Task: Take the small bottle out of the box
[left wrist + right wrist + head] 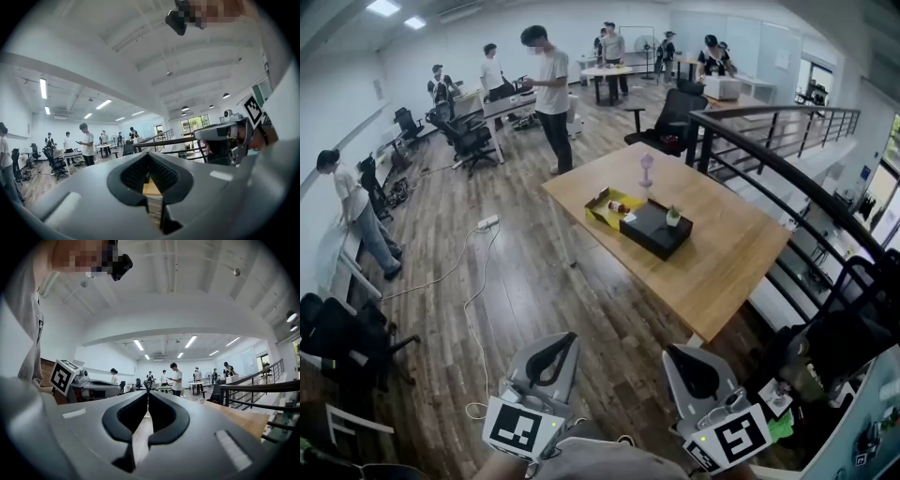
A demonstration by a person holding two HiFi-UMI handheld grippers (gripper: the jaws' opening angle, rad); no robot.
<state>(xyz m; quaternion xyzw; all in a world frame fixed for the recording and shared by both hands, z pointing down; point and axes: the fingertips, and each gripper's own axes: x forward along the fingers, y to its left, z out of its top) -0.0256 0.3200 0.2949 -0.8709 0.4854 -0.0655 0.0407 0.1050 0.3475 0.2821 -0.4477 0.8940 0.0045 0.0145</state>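
Observation:
Far ahead in the head view stands a wooden table point(722, 262). On it lies an open yellow box point(602, 212) with a small brown bottle point(617, 207) inside. Next to it is a flat black box point(654, 232) carrying a tiny potted plant point(673, 217). Both grippers are held low and near me, well short of the table. My left gripper point(568, 339) is shut and empty, its tips point(149, 155) meeting. My right gripper point(675, 354) is likewise shut on nothing, its tips point(148, 393) together.
A pink figure point(646, 170) stands at the table's far edge. A black railing point(787, 173) runs along the right. A power strip point(487, 223) with a white cable lies on the wooden floor. A person point(551, 94) stands beyond the table; office chairs point(337, 342) sit left.

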